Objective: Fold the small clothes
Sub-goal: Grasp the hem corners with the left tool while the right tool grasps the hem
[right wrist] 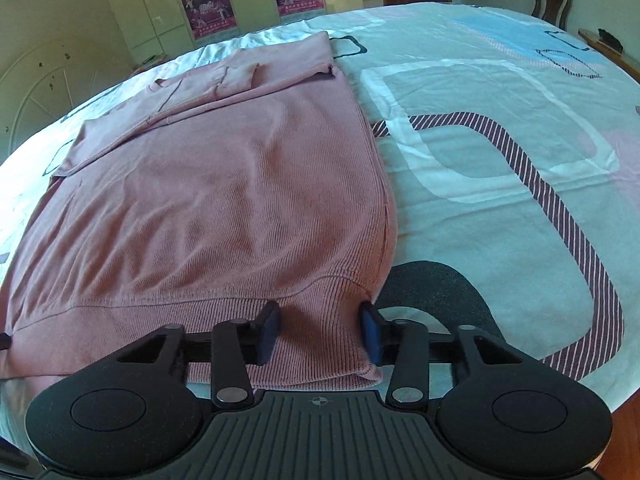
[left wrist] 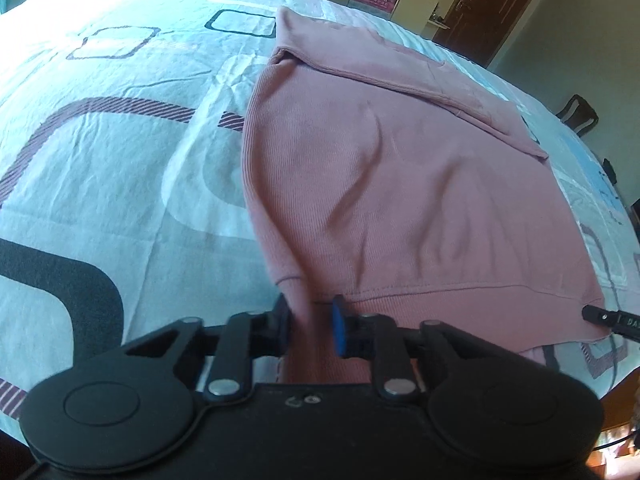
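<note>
Pink sweater (left wrist: 384, 184) lies flat on the patterned sheet (left wrist: 120, 184) over the table, sleeves already folded in across the far end.

Left tongs (left wrist: 310, 328) pinch a bunched ridge of the near hem at its left corner. Right tongs (right wrist: 320, 330) straddle the ribbed hem at the right corner; pads look pressed on the cloth, though wider apart than the left.

Judged step: lift the hem and carry it toward the collar. I'd firm up the right grip first, raise both corners together, keep the hem taut and level, and land it square on the folded sleeves.
</note>
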Available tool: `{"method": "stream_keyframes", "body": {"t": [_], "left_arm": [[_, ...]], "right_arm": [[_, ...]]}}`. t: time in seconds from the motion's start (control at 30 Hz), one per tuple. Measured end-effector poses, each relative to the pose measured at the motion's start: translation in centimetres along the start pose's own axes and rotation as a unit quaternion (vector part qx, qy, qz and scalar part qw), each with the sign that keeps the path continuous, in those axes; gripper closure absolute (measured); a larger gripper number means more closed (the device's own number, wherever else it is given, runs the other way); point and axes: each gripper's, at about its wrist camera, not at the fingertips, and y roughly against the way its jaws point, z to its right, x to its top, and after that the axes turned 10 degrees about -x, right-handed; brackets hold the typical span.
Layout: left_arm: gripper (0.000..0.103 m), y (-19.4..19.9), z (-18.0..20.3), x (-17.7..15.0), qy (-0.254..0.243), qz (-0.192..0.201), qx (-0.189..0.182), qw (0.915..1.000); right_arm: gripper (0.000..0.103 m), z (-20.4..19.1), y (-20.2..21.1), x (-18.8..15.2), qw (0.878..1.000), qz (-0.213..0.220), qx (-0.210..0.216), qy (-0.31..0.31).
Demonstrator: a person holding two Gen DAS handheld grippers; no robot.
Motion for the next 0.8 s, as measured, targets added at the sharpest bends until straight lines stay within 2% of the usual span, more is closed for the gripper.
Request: {"method": "stream_keyframes", "body": {"t": [0.07,0.13,0.27,0.47,0.6,0.8], "left_arm": [[0.098,-0.1,0.2,0.4,0.000,0.000,-0.005,1.0000],[0.099,0.2,0.3,1.1,0.012,0.010,-0.021,0.9997],[0.099,0.9,1.1,3.5,0.024,0.040,-0.051,0.9976],[0.099,0.3,3.0,11.0,0.036,0.097,-0.083,0.9912],[0.099,-1.7,3.8,16.8,0.024,0.137,-0.077,0.9873],[0.099,-6.7,3.5,24.5,0.041,0.164,-0.045,0.9846]], "right_arm": [[0.081,0.0,-0.1,0.4,1.000,-0.009,0.011,0.000],[0.089,0.3,-0.2,1.0,0.999,-0.019,0.035,-0.013],[0.090,0.4,0.5,3.2,0.996,-0.004,0.077,-0.038],[0.090,0.7,0.4,10.0,0.987,0.043,0.124,-0.089],[0.090,0.5,-2.1,15.8,0.984,0.072,0.128,-0.101],[0.090,0.6,-8.7,23.3,0.978,0.064,0.135,-0.145]]}}
